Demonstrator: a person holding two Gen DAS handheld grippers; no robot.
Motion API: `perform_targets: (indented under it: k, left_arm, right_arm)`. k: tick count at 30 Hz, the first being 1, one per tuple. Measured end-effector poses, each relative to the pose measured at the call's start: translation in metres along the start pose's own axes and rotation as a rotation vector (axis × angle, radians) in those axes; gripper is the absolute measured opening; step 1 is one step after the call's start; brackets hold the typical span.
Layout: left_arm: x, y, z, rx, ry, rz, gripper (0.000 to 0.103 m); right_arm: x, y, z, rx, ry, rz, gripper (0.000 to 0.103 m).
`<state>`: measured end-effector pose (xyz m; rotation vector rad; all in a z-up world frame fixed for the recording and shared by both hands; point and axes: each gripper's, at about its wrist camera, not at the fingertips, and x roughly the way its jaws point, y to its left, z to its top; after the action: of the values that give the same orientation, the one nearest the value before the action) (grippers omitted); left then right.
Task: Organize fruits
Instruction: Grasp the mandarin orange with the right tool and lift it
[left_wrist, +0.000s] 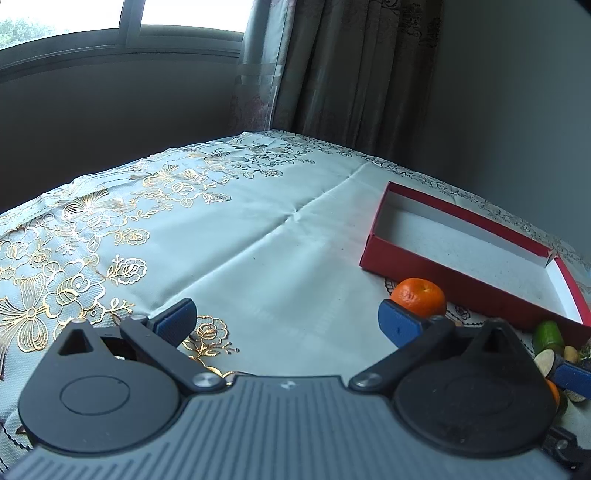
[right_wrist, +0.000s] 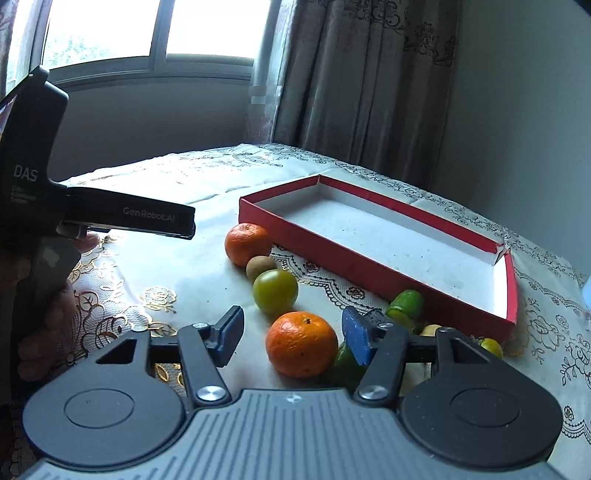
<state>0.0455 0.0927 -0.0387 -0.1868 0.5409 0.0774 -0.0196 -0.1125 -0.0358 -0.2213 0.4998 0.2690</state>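
**Orange fruit between parted fingers**

Orange tangerine (right_wrist: 301, 344) lies on the table (right_wrist: 207, 273) between the right gripper (right_wrist: 291, 334) fingers, untouched. Red box (right_wrist: 436, 295) sits toward the far-right corner. Left gripper (left_wrist: 287, 320) fingers spread, empty.

My left black two-finger gripper with blue pads (left_wrist: 286, 321): jaws wide apart, nothing between, tilted down. My right black two-finger gripper with blue pads (right_wrist: 293, 334): jaws partway apart, pads not pressing anything, tilted down. From right wrist view, left gripper body (right_wrist: 110, 218) held at left, my fingers (right_wrist: 90, 242) wrapped under it.
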Motion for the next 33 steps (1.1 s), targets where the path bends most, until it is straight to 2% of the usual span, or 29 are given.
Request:
perform_targets:
  k: [11, 18, 24, 33]
  left_arm:
    - [-0.001, 0.000, 0.000, -0.001, -0.004, 0.003, 0.103]
    - [-0.001, 0.002, 0.000, -0.005, -0.003, -0.001, 0.103]
    - [-0.002, 0.003, 0.000, -0.012, -0.004, -0.002, 0.103]
    - [-0.002, 0.004, 0.000, -0.013, -0.003, -0.003, 0.103]
  right_arm:
    - [0.014, 0.003, 0.000, -0.023, 0.039, 0.000, 0.058]
    - [0.018, 0.013, -0.002, -0.089, 0.049, -0.031, 0.058]
    - [0.015, 0.015, -0.004, -0.117, 0.047, -0.074, 0.043]
    - [0.008, 0.015, -0.004, -0.101, 0.032, -0.072, 0.042]
